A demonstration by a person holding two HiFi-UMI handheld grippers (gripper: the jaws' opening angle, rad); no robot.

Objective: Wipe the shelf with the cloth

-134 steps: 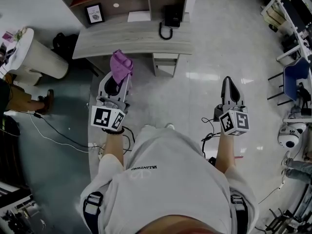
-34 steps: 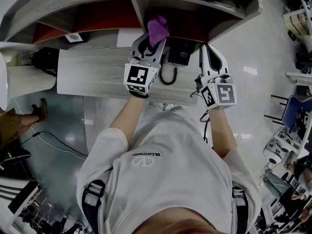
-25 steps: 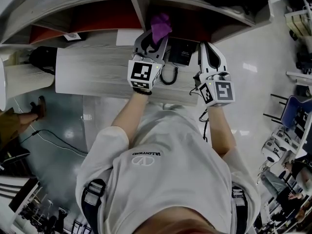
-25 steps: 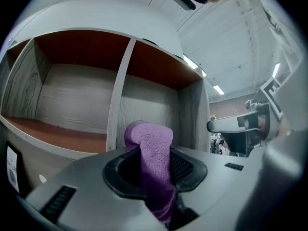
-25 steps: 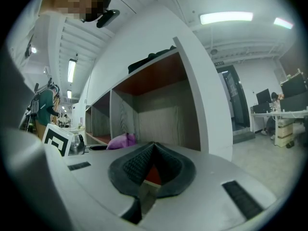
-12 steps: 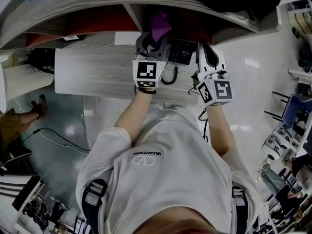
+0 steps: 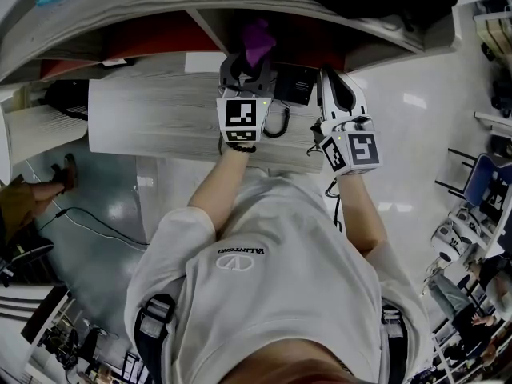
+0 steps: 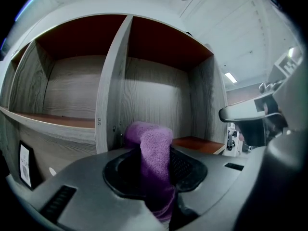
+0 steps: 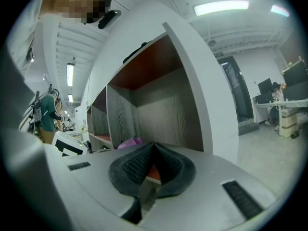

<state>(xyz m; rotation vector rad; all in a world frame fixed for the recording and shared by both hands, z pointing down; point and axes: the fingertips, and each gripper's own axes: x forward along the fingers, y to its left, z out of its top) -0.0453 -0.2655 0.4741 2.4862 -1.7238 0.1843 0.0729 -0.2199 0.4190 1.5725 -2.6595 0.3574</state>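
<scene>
Cloth (image 8: 153,150), purple: clamped between the jaws of the left gripper (image 8: 155,177); its free end is presented at the shelf (image 8: 111,81) divider, evidently for wiping. Right gripper (image 9: 147,174): jaws seemingly closed, nothing held; kept idle beside the shelf's outer wall.

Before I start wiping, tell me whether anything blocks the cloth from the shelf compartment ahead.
Nothing visible does. The cloth, clamped in the left gripper, faces an open compartment; the divider stands just to its left.
</scene>
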